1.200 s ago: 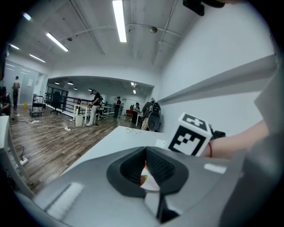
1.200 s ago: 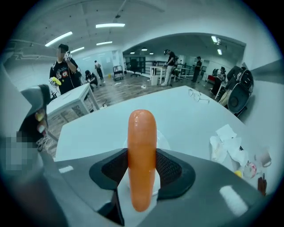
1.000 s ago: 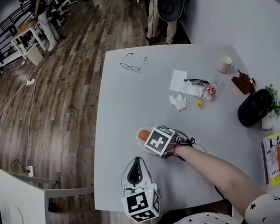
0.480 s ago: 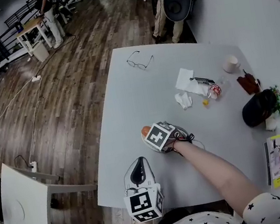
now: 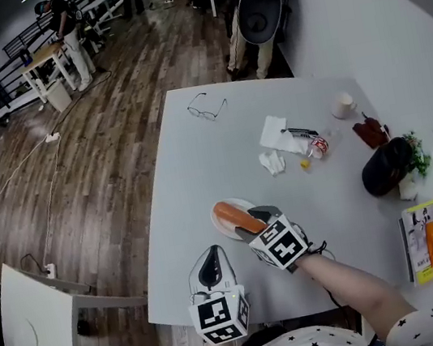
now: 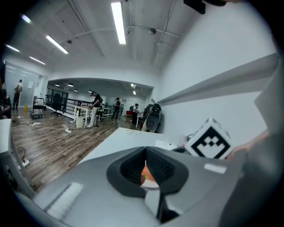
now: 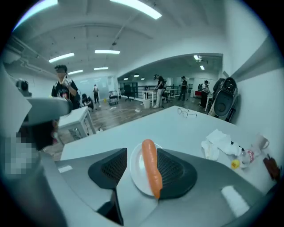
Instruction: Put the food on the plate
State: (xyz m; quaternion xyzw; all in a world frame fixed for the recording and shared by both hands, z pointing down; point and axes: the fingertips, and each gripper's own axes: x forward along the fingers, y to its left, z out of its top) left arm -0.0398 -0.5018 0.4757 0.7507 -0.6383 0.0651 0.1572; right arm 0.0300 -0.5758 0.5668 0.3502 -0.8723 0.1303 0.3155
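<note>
An orange carrot (image 5: 239, 217) lies across a small white plate (image 5: 225, 226) on the grey table. My right gripper (image 5: 258, 223) is just behind the plate on my side. Its jaws are opening. In the right gripper view the carrot (image 7: 151, 170) rests on the plate (image 7: 136, 170) between the spread jaws of the right gripper (image 7: 143, 151), close to the right pad, and is not squeezed. My left gripper (image 5: 211, 258) hovers near the table's front edge, shut and empty. In the left gripper view the left gripper (image 6: 145, 150) points at the carrot (image 6: 145, 174).
Farther back on the table are glasses (image 5: 207, 105), crumpled tissue (image 5: 272, 161), a white sheet (image 5: 277, 129), a can (image 5: 320, 145) and a cup (image 5: 344, 103). A black pot with a plant (image 5: 388, 166) and a yellow packet (image 5: 427, 240) stand at the right. People stand beyond the table.
My right gripper has drawn back toward me off the plate, and the carrot that it covered now lies in plain sight on the plate. The left gripper has stayed put.
</note>
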